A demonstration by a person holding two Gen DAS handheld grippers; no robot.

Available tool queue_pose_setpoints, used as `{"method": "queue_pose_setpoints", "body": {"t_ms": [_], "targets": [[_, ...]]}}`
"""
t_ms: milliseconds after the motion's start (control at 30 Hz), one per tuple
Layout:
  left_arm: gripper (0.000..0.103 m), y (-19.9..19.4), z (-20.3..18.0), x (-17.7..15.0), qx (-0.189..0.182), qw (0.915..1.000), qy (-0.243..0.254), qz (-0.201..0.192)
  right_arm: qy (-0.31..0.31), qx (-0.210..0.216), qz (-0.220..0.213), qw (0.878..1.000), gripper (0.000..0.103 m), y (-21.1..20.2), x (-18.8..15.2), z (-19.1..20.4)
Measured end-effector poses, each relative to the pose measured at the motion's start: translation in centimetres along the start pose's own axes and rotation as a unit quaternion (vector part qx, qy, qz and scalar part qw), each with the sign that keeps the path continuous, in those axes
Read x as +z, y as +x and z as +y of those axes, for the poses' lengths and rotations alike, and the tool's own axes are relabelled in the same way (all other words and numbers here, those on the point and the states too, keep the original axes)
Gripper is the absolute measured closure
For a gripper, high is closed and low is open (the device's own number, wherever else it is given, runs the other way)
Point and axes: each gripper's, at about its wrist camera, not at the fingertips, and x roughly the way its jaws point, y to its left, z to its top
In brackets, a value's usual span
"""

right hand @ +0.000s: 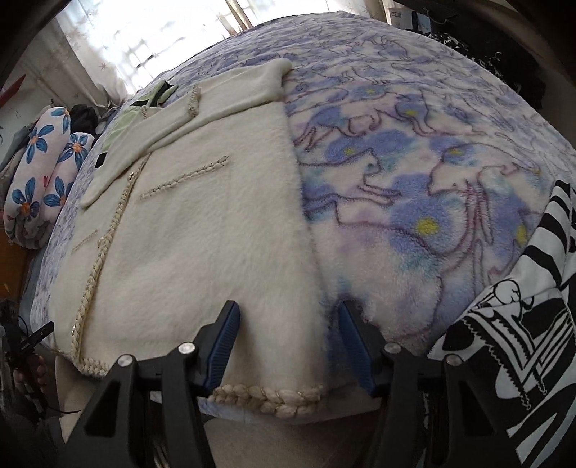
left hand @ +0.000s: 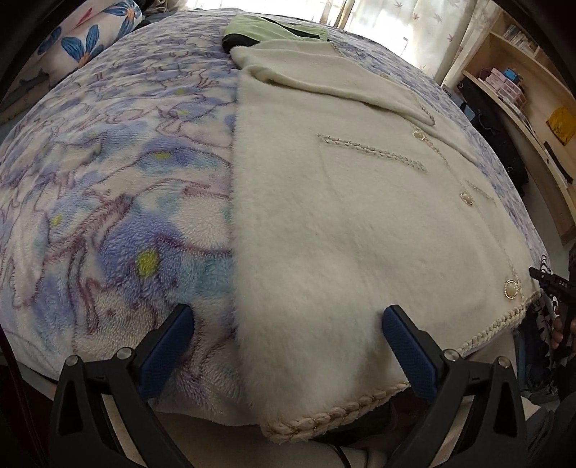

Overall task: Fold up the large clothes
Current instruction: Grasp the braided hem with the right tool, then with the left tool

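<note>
A cream fluffy cardigan (left hand: 342, 216) with braided trim and pearl buttons lies flat on the bed, sleeves folded across its chest. My left gripper (left hand: 288, 327) is open, its jaws straddling the cardigan's near left hem corner at the bed's front edge. My right gripper (right hand: 288, 324) is open, its jaws straddling the cardigan's (right hand: 201, 230) near right hem corner. Neither gripper holds cloth. The right gripper also shows at the far right of the left wrist view (left hand: 554, 288).
The bed is covered by a blue and purple fleece blanket (left hand: 108, 201). A green garment (left hand: 273, 27) lies beyond the cardigan's collar. Flowered pillows (right hand: 43, 172) lie at the bed's left side. A black-and-white cloth (right hand: 522, 342) hangs at right. Wooden shelves (left hand: 522, 90) stand at right.
</note>
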Motion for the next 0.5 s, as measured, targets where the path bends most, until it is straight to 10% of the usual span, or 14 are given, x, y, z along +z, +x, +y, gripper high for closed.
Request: {"method": "queue_pose_setpoints", "body": {"t_ms": [200, 500], "targets": [[0.001, -0.4, 0.6, 0.3, -0.036, 0.9991, -0.017, 0.014, 0.007, 0.069, 0.029, 0.997, 0.081, 0.1, -0.2, -0.6], [0.001, 0.6, -0.2, 0.0, -0.033, 0.9988, 0.004, 0.035, 0.006, 0.079, 0.044, 0.996, 0.081, 2.5, 0.0, -0.4]]}}
